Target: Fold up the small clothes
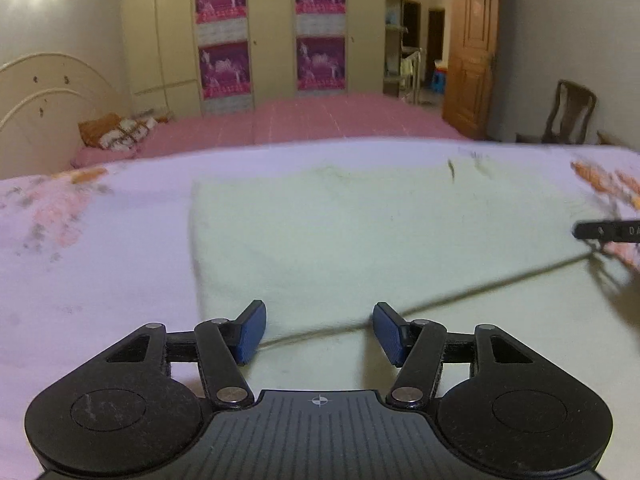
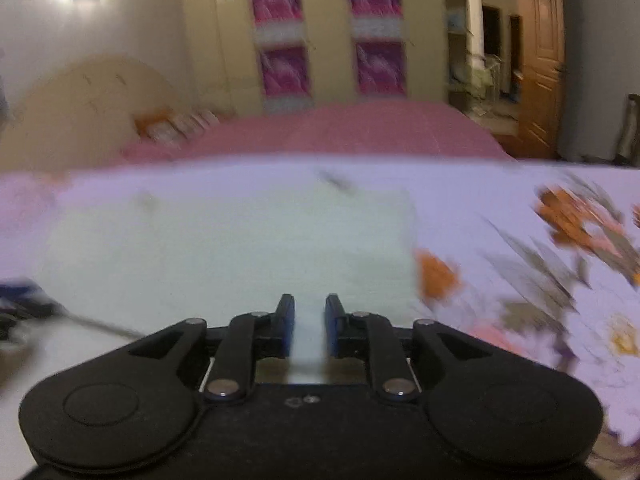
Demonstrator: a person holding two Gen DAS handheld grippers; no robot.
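A pale green garment [image 1: 360,232] lies flat on a floral sheet, with a folded edge running diagonally across its near part. My left gripper [image 1: 319,330] is open and empty, its blue pads just above the garment's near left part. My right gripper [image 2: 310,330] has its jaws close together with a narrow gap, and pale cloth [image 2: 308,344] shows between the pads; the view is blurred. The garment also fills the middle of the right wrist view [image 2: 224,256]. The right gripper's tip shows at the right edge of the left wrist view [image 1: 608,231].
The floral sheet [image 1: 92,264] covers the work surface. Behind it is a pink bed [image 1: 304,120] with pillows, a headboard, wardrobes with purple posters, a wooden door and a chair [image 1: 568,112] at right.
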